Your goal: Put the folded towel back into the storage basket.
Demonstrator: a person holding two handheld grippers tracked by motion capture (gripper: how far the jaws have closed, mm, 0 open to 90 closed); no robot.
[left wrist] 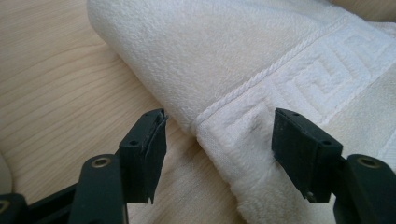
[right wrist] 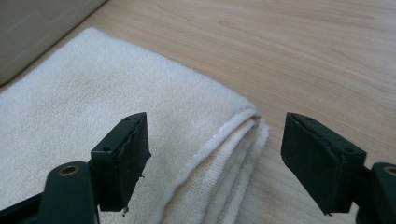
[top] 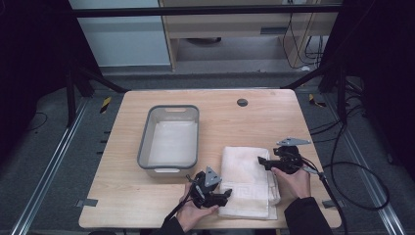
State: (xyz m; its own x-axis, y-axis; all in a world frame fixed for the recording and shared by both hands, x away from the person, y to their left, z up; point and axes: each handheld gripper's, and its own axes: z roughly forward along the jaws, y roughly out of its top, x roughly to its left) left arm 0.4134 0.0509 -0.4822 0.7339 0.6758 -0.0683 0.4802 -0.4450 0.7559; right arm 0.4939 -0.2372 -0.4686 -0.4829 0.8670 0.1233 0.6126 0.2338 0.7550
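Towel (top: pixel 248 182) lies folded beside grey bin (top: pixel 145 138), grippers (top: pixel 226 192) (top: pixel 260 160) flanking.

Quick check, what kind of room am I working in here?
Probably a lab recording station, not a home: a small wooden table inside a dark metal frame, floor rails, loose cables, office furniture behind.

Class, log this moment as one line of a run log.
left gripper: open, at towel fold | right gripper: open, at towel edge | bin: beside towel
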